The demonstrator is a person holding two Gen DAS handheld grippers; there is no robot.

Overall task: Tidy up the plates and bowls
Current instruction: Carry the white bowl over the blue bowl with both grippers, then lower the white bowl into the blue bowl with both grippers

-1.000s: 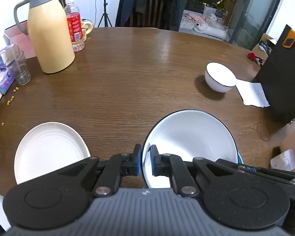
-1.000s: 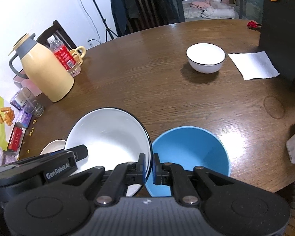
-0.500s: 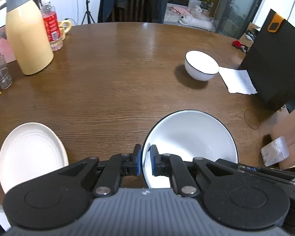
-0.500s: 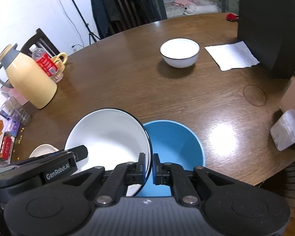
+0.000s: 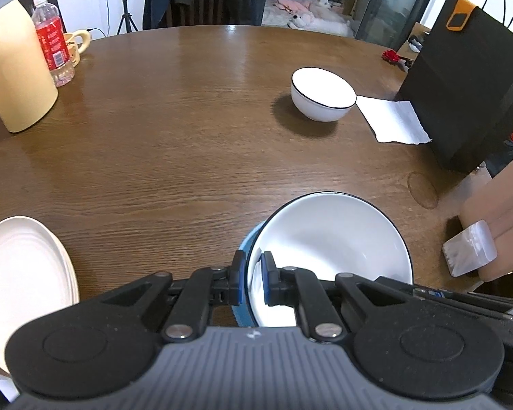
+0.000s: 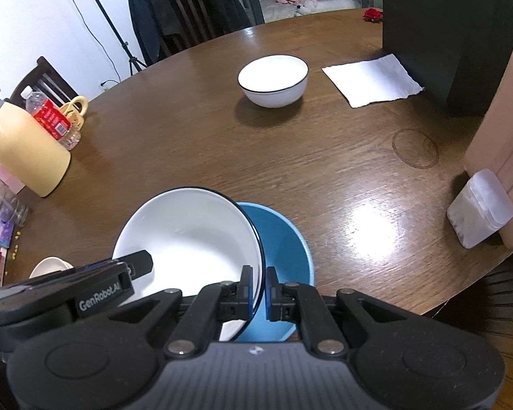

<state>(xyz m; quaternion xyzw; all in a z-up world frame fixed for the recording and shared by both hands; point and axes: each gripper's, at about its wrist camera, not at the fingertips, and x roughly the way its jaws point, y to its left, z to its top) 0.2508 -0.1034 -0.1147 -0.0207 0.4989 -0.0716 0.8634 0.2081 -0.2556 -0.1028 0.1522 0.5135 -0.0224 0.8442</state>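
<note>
Both tongs pinch the rim of one large white bowl with a thin black edge [image 5: 331, 242]: the left tongs [image 5: 253, 282] grip its near left rim, the right tongs [image 6: 258, 290] its near right rim. The bowl tilts over a round blue bowl [image 6: 284, 242], covering much of it; whether the two touch cannot be told. The blue bowl sits near the front edge of the round brown wooden bench [image 5: 188, 130]. A flat cream plate [image 5: 20, 273] lies to the left. A smaller white black-rimmed bowl [image 5: 321, 94] stands farther back, beside a white paper napkin [image 5: 393, 121]. A cream thermos jug [image 5: 13, 68] stands at far left.
</note>
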